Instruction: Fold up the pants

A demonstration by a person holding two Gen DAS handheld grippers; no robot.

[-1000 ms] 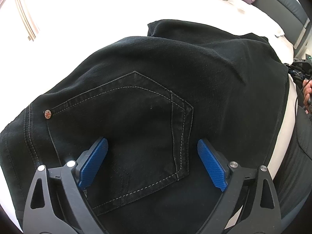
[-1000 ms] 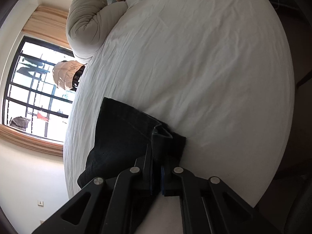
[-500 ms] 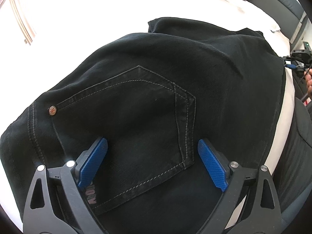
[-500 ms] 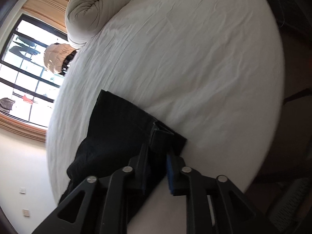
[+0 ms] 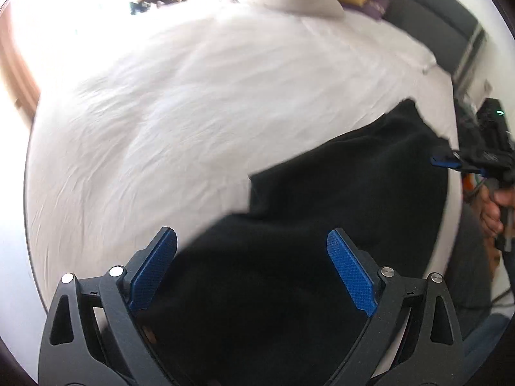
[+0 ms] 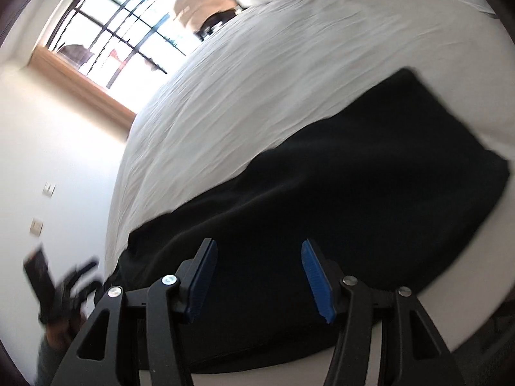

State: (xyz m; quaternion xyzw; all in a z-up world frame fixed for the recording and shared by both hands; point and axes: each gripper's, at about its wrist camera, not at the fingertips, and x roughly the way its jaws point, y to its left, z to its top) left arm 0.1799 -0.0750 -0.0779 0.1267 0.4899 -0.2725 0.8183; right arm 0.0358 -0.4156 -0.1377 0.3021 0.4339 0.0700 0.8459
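Now we see our left gripper (image 5: 251, 268) with its bumpy blue pads (image 5: 153, 270) spread wide apart, holding nothing. Under it lie the black pants (image 5: 322, 231), soft and dark, folded into a thick flat shape on the white bed sheet (image 5: 177, 112), which is full of little wrinkles. Our right gripper (image 6: 257, 276) is spread apart too, holding nothing, just over the pants (image 6: 354, 186). A barred window (image 6: 122, 32) shines behind.
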